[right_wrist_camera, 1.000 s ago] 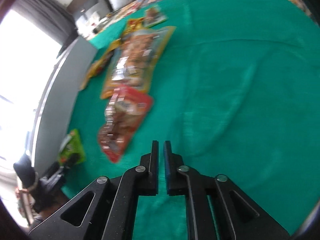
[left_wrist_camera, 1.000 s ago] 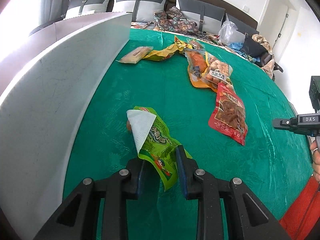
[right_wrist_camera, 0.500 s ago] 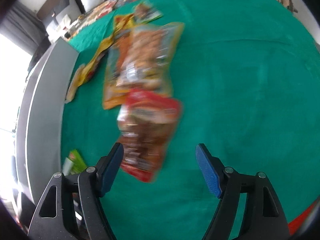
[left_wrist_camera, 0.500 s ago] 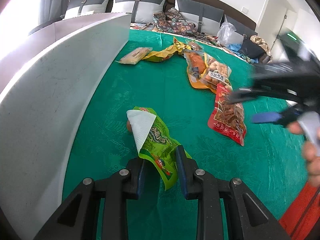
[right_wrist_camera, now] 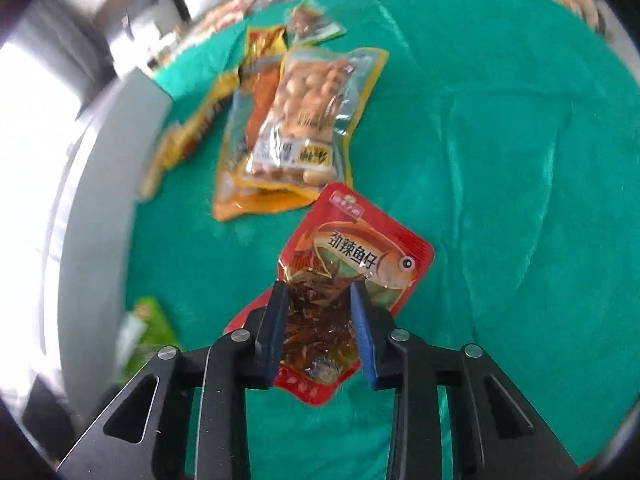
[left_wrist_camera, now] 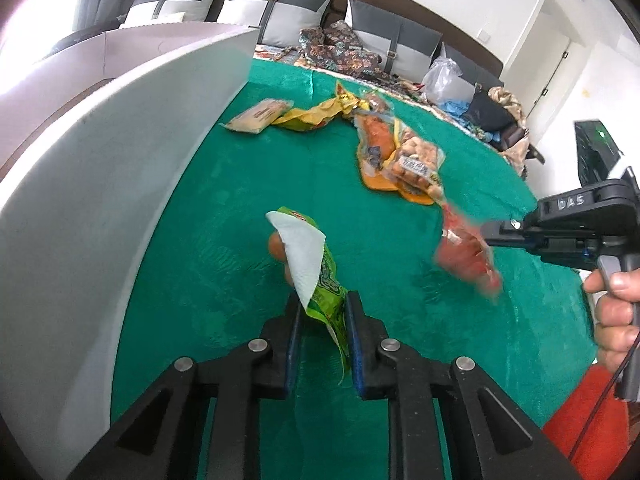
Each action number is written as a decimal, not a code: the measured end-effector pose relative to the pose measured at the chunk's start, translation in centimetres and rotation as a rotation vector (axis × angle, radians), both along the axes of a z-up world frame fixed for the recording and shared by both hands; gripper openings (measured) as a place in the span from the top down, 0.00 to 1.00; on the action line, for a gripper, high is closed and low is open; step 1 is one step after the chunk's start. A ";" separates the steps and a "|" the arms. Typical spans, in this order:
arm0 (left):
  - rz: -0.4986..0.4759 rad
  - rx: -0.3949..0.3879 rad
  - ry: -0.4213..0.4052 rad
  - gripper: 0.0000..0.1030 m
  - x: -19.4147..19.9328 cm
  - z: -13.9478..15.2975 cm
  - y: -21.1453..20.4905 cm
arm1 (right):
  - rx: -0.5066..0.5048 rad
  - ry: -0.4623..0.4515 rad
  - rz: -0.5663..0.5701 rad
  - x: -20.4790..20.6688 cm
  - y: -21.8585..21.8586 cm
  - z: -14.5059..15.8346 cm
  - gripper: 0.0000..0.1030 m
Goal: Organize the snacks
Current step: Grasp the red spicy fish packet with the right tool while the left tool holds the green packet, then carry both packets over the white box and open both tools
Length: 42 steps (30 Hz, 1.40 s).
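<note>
My left gripper (left_wrist_camera: 322, 300) is shut on a green snack packet (left_wrist_camera: 326, 284) with a white folded corner, held just above the green cloth. My right gripper (right_wrist_camera: 320, 292) is shut on a red fish snack packet (right_wrist_camera: 356, 256) and lifts it off the cloth; that packet shows blurred in the left wrist view (left_wrist_camera: 464, 252). An orange-yellow packet of round snacks (right_wrist_camera: 308, 120) lies beyond, with a yellow wrapper (left_wrist_camera: 316, 114) and a tan packet (left_wrist_camera: 260, 114) further back.
A tall white panel (left_wrist_camera: 100, 184) runs along the left side of the green cloth (left_wrist_camera: 248, 192). A sofa with grey cushions (left_wrist_camera: 280, 4) and bags stand behind the table. The green packet shows blurred in the right wrist view (right_wrist_camera: 148, 328).
My right gripper opened, moved over the red packet, closed on it and lifted it. My left gripper closed tighter on the green packet and raised it slightly.
</note>
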State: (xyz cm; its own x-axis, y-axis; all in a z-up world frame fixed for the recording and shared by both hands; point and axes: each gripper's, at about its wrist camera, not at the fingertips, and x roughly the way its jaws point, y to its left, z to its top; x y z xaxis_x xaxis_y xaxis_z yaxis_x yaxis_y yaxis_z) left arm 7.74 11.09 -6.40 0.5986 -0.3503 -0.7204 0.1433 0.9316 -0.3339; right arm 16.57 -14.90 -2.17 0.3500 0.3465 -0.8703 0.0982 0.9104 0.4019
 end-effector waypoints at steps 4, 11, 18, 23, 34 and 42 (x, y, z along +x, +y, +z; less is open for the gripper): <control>-0.008 -0.006 0.008 0.81 -0.3 0.1 0.0 | 0.071 0.001 0.001 -0.7 -1.6 1.0 0.98; 0.000 -0.004 0.019 0.81 -0.1 -0.4 -0.2 | -0.092 0.055 0.025 -0.4 0.5 -0.4 0.17; 0.001 0.007 0.017 0.81 -0.2 -0.7 0.0 | -0.388 0.032 0.066 1.1 7.7 -3.2 0.12; -0.007 -0.007 0.017 0.81 -0.1 -0.6 0.0 | -0.343 0.017 0.091 0.1 5.0 -2.3 0.46; -0.024 -0.046 0.006 0.81 -0.4 0.3 -0.3 | 0.070 0.009 -0.038 -3.8 -5.3 -0.1 0.76; -0.019 -0.147 -0.008 0.81 -1.8 3.1 0.3 | 0.224 -0.051 -0.028 -2.2 -3.0 2.5 0.77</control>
State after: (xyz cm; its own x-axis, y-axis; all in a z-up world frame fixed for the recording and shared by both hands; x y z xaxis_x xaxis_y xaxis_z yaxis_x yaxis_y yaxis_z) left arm 5.98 11.40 -3.29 0.5965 -0.4634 -0.6553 0.1639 0.8696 -0.4657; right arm 14.39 -17.90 0.37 0.4037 0.5187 -0.7537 0.0970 0.7949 0.5990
